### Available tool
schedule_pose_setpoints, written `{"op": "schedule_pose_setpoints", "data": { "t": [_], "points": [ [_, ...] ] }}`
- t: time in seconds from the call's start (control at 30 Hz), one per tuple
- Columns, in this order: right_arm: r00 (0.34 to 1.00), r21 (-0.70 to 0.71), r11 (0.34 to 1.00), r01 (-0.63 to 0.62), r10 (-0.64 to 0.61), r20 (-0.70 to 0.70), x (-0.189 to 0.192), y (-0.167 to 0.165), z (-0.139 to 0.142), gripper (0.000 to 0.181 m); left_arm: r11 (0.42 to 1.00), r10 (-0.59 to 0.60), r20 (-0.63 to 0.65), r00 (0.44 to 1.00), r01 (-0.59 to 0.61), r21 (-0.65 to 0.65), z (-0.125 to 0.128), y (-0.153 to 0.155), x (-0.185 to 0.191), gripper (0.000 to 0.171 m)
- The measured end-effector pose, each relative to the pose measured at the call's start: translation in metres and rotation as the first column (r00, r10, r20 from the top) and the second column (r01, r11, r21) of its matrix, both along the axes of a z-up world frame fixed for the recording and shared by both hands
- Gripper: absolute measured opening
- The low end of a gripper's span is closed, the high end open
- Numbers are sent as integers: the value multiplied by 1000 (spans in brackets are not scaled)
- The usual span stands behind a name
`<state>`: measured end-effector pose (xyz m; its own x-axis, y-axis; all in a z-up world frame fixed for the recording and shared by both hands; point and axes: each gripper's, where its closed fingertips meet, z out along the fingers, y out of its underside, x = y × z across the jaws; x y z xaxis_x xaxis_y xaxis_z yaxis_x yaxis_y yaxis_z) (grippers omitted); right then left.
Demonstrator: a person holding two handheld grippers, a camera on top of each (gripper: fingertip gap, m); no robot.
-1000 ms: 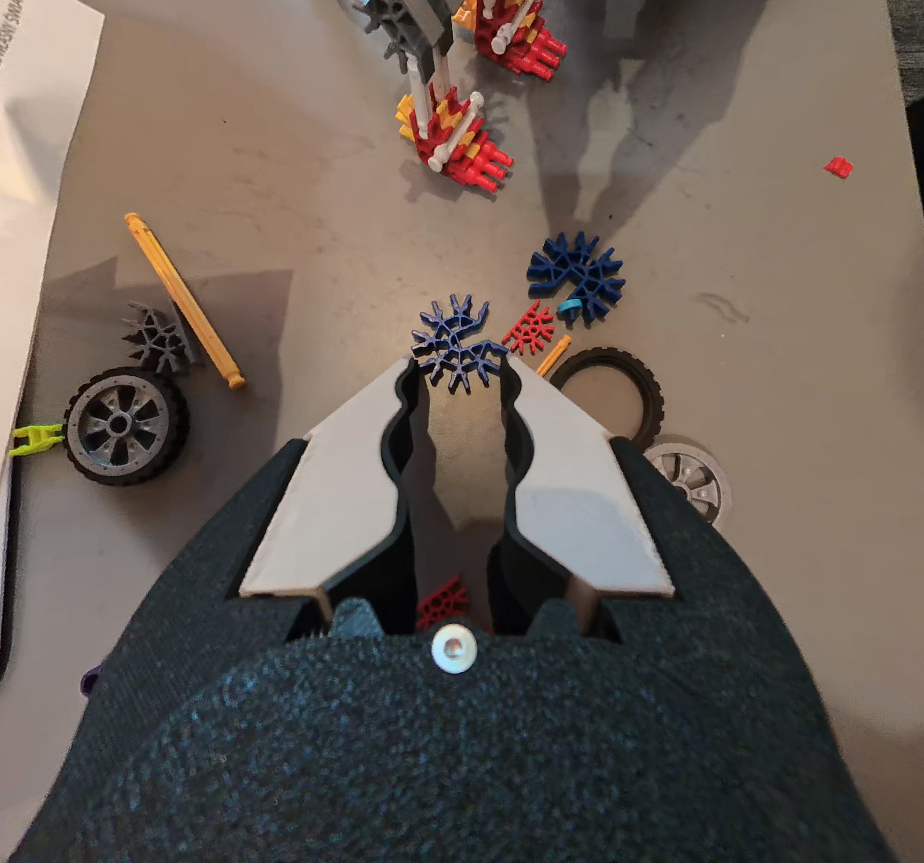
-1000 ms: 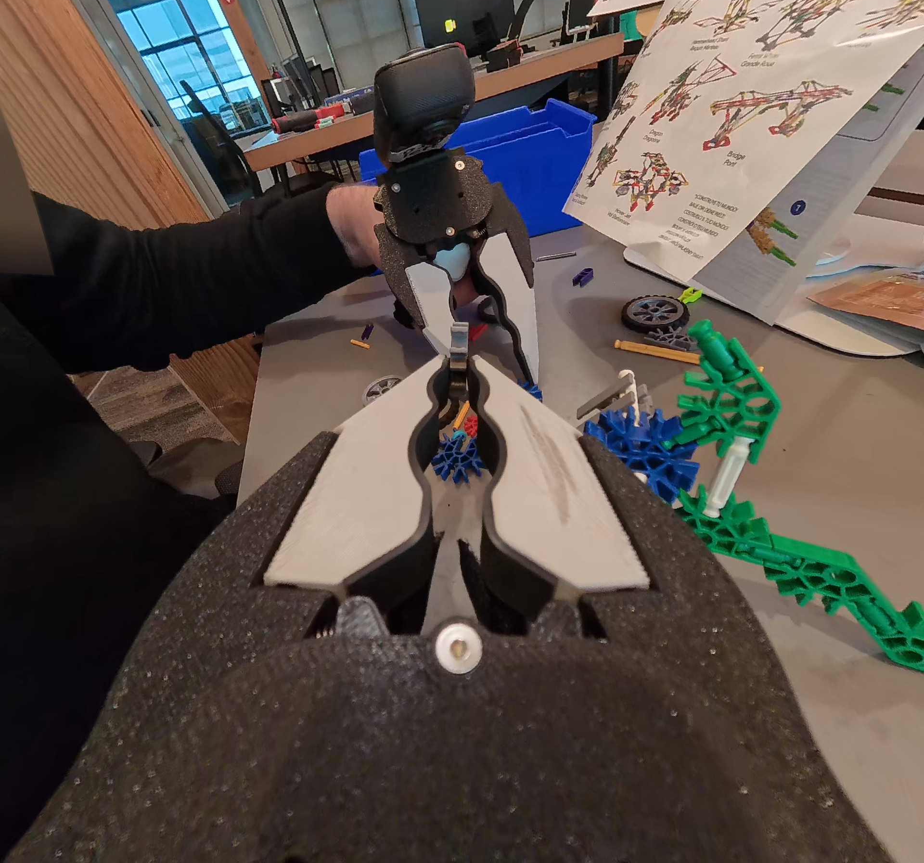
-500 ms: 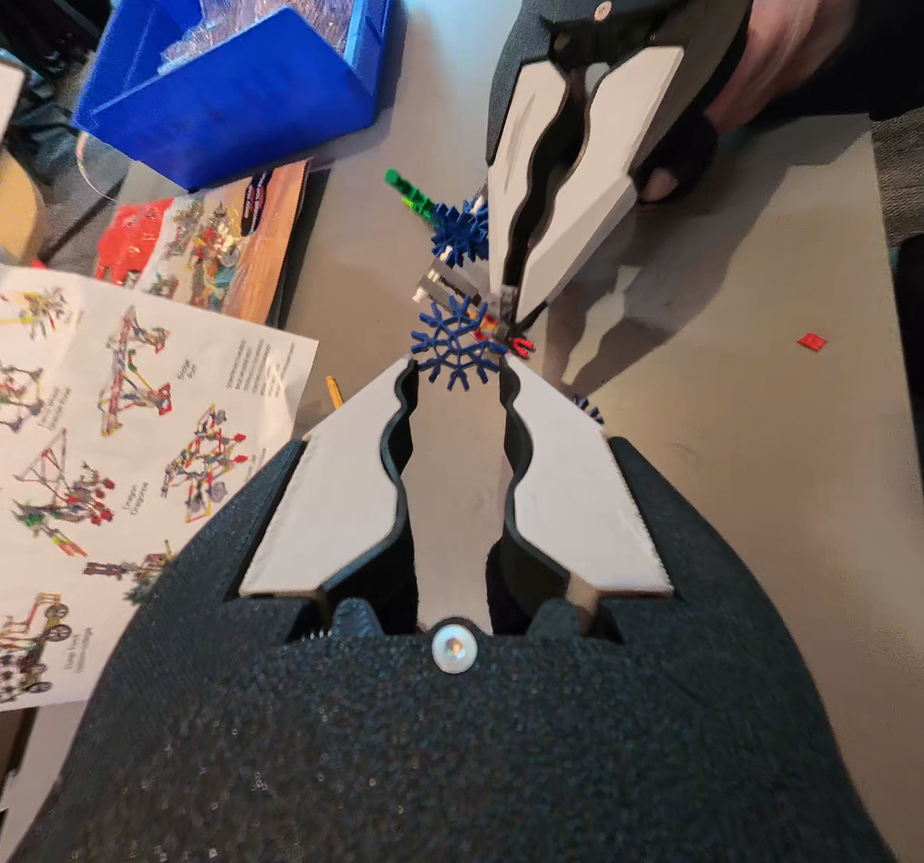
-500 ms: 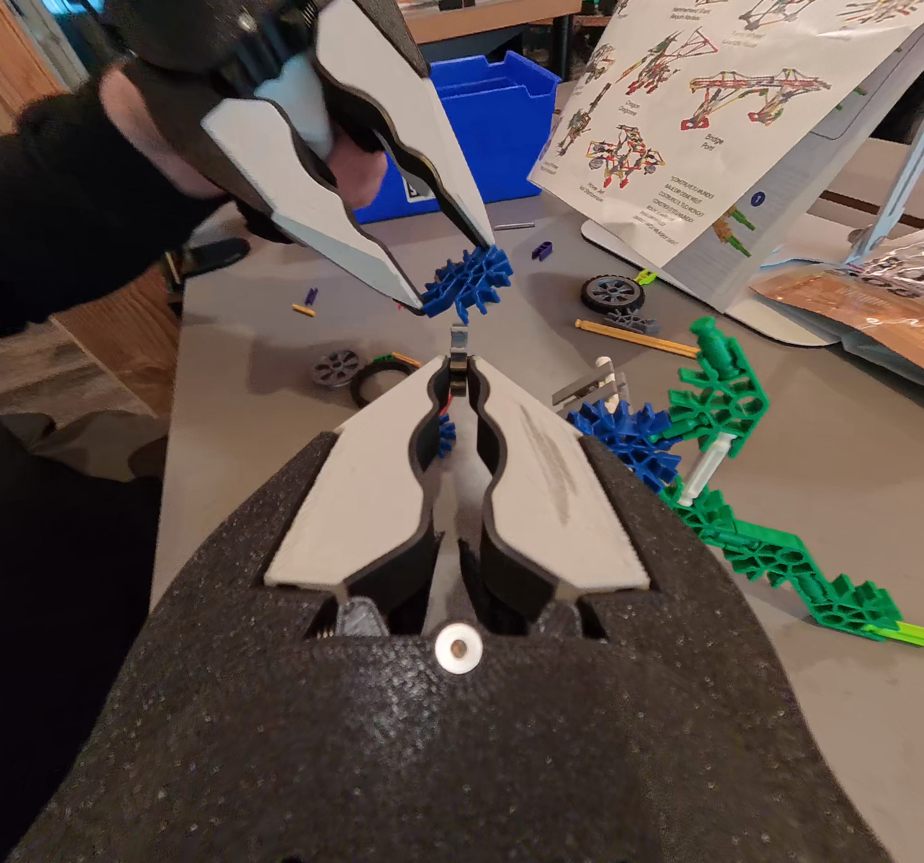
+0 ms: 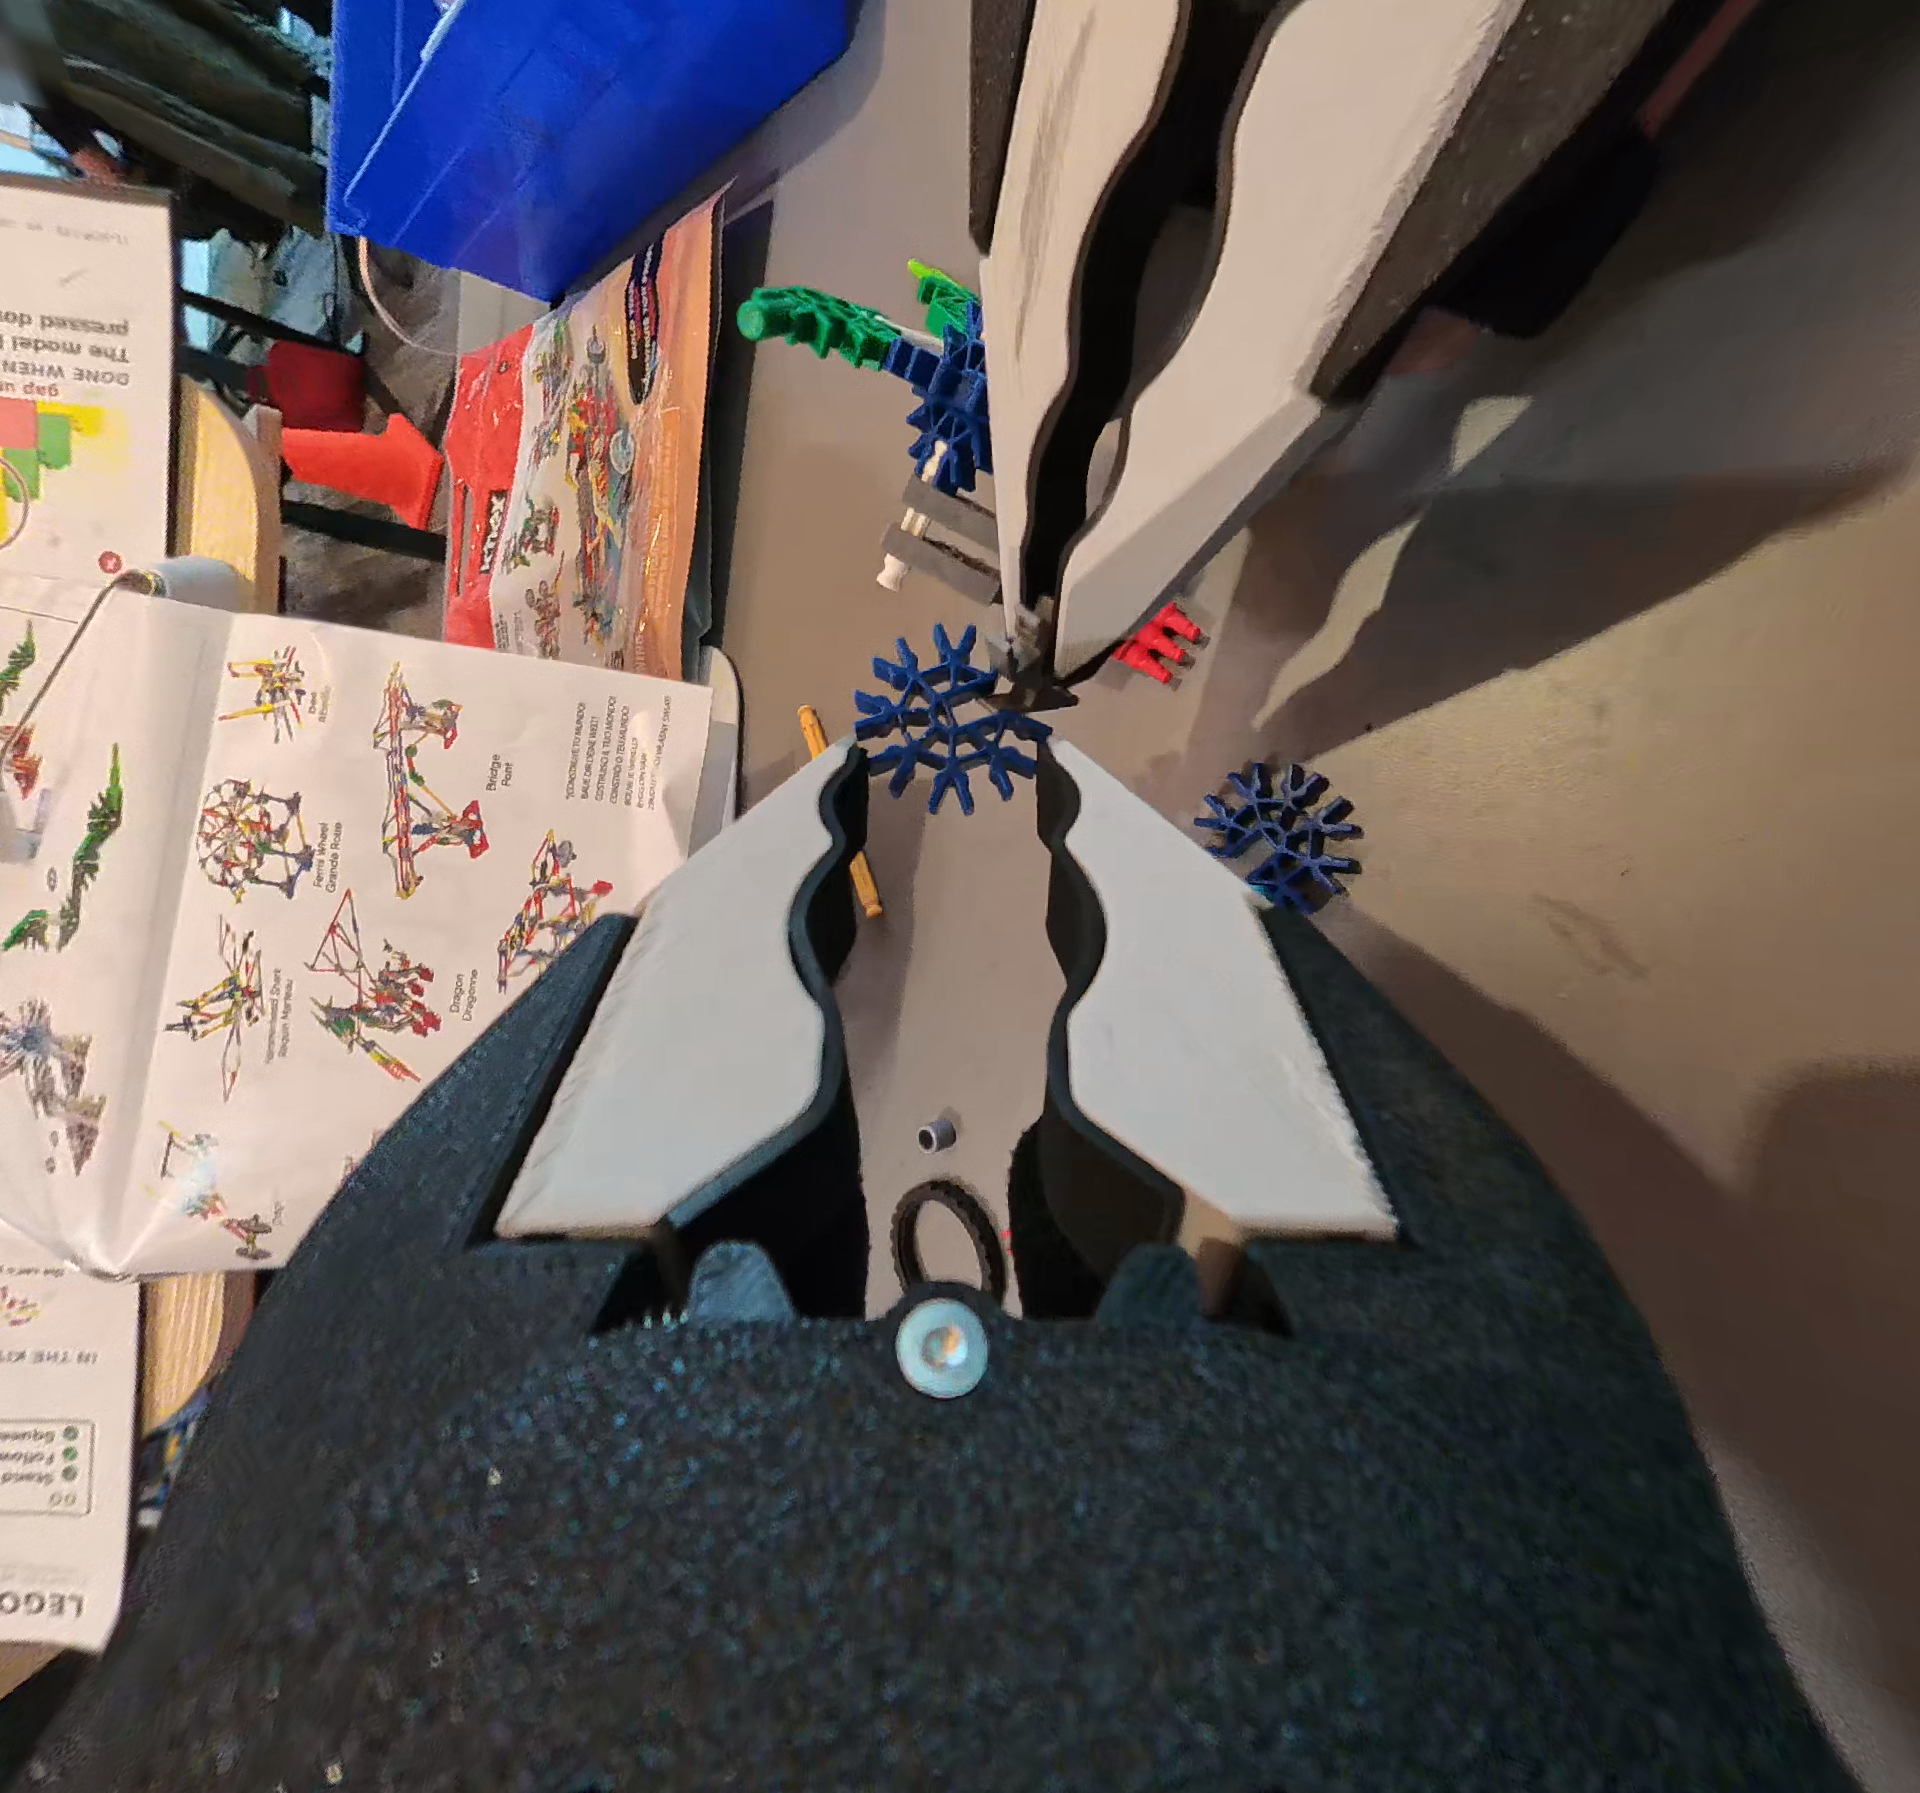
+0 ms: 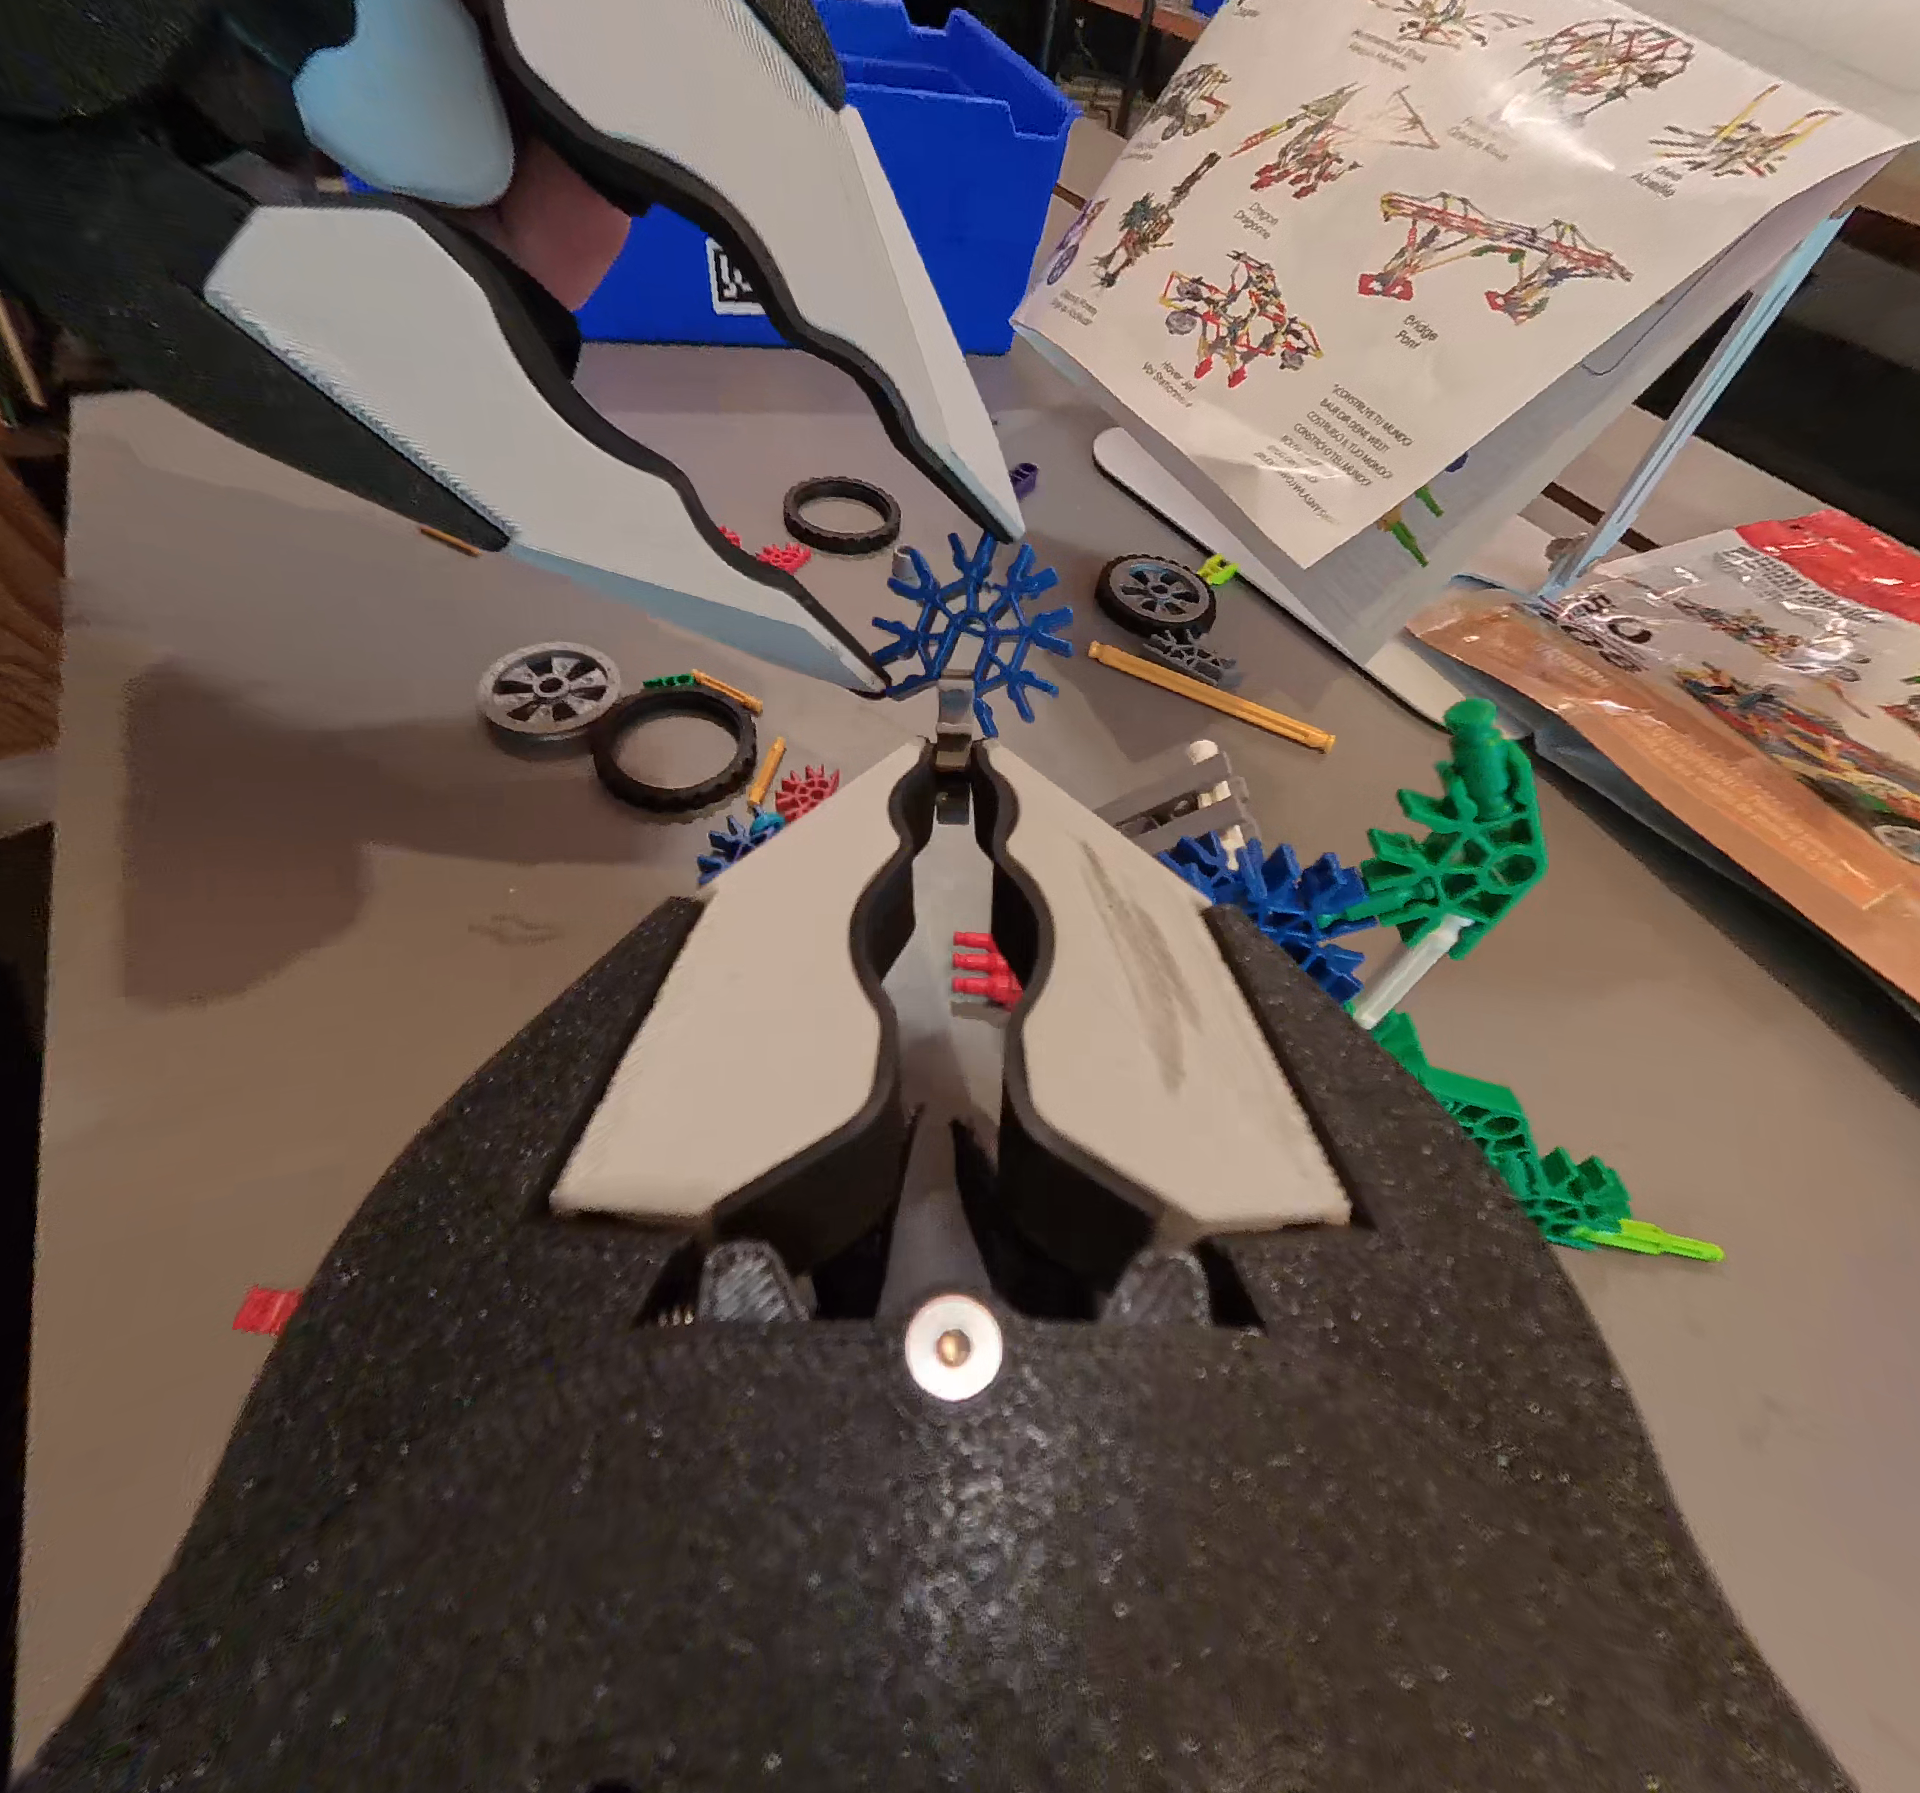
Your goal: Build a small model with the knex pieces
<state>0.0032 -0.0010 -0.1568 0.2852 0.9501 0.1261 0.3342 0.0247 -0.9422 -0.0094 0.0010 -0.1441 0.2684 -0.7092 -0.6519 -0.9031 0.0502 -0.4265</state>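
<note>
Two claws meet over the surface [image 6: 312, 912].
The left claw [image 5: 951, 756] pinches a blue snowflake [image 5: 940, 720] at its tips; the right claw [image 6: 951, 741] is clamped on a small grey piece [image 6: 951, 720], touching the snowflake's edge. Likely risk: misalignment twists the lightly held snowflake loose.

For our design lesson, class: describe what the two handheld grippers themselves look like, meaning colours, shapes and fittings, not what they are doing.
Both match. The left gripper and right gripper each have a rough, speckled black body, rounded like a dome, with one silver screw set centrally. Two flat pale grey fingers taper to points, and their wavy inner edges are lined in black. No cables show.
</note>
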Motion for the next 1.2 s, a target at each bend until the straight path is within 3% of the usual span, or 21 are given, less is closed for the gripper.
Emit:
{"op": "schedule_pose_setpoints", "data": {
  "t": [0.33, 0.5, 1.0, 1.1, 1.2],
  "points": [
    [996, 68, 997, 47, -53, 78, -1, 3, -9, 5, 985, 116, -157, 981, -93, 145, -7, 0, 0, 31],
    [995, 25, 998, 61, -63, 81, 0, 5, -12, 5, 972, 164, -197, 967, -123, 201, -11, 2, 1, 31],
    [996, -37, 997, 71, -69, 57, 1, 4, -10, 4, 967, 151, -144, 978, -116, 226, -11, -2, 12, 31],
    [999, -54, 998, 44, -43, 22, 1, 1, -5, 4, 971, 94, -116, 989, -65, 232, -6, -5, 13, 31],
    [1000, -74, 997, 22, -23, -16, 0, -2, 0, 4, 981, 64, -7, 998, -62, 186, -1, -7, 12, 31]
  ]
}}
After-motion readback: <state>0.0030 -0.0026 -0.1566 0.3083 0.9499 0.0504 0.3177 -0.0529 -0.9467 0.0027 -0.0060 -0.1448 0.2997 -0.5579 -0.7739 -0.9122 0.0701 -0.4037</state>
